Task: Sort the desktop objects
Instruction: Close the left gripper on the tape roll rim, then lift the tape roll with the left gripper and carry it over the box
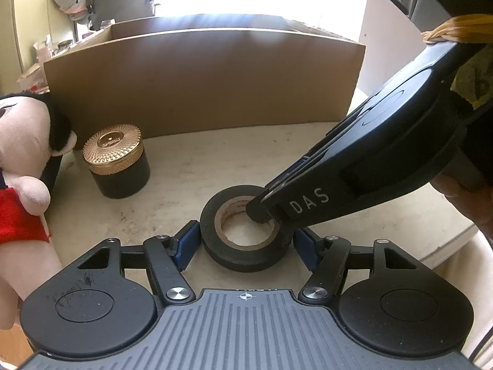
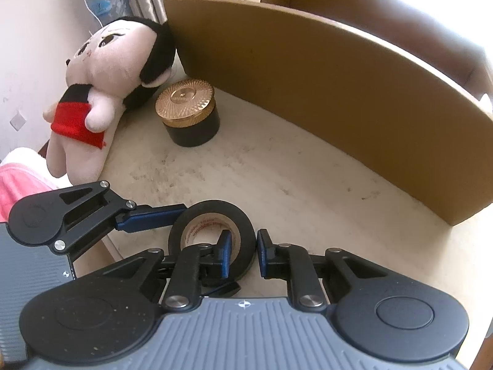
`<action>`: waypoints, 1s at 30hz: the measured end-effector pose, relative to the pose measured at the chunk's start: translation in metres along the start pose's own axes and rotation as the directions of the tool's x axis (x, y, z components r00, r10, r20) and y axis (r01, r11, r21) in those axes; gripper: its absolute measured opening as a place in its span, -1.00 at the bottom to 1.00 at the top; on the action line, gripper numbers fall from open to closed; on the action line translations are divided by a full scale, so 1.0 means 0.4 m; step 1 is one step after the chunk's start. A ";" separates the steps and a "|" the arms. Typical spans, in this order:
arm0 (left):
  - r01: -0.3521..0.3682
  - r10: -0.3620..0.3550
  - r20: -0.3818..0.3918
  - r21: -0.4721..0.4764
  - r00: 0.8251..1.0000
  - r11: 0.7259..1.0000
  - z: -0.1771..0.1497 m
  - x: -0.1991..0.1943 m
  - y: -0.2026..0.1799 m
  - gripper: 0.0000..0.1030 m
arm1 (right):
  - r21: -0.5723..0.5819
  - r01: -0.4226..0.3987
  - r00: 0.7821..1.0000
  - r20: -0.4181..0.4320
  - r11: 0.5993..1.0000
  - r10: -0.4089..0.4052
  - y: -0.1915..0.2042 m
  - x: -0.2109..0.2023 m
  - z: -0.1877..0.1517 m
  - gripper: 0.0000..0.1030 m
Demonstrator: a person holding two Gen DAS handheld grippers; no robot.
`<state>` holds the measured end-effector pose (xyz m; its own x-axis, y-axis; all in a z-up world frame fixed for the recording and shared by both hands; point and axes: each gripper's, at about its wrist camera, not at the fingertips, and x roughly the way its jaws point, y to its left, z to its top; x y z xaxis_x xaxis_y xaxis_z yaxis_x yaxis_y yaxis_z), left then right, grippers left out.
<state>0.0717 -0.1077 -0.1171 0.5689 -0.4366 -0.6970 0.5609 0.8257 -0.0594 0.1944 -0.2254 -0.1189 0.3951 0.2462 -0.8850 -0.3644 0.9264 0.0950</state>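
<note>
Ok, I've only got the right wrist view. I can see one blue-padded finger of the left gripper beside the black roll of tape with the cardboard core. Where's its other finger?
Observer: On the far side of the black roll of tape. In the left wrist view the left gripper straddles it, and the second finger sits by the opposite edge.
Operator: And is anything on my right gripper's body?
Observer: Yes, the right gripper has a bundle of yellow bands wrapped round its upper end.
</note>
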 end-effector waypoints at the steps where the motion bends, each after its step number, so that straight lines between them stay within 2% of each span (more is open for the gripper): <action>1: -0.002 0.002 0.000 0.000 1.000 1.000 -0.004 -0.009 -0.005 0.29 | 0.003 -0.002 1.000 0.004 1.000 0.002 0.000 -0.002 0.002 -0.63; 17: -0.053 0.052 0.068 0.023 0.996 0.998 0.060 -0.074 -0.007 0.29 | 0.007 -0.020 0.993 0.116 1.000 0.019 0.000 -0.106 0.050 -0.63; 30: -0.109 0.089 0.181 0.102 0.979 0.989 0.213 -0.110 0.016 0.29 | 0.041 -0.016 0.963 0.270 0.999 0.004 -0.037 -0.215 0.177 -0.63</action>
<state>0.1013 -0.1136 -0.0259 0.7162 -0.4186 -0.5584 0.5538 0.8278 0.0897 0.2257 -0.2401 -0.0119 0.6062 0.3180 -0.7289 -0.3362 0.9331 0.1276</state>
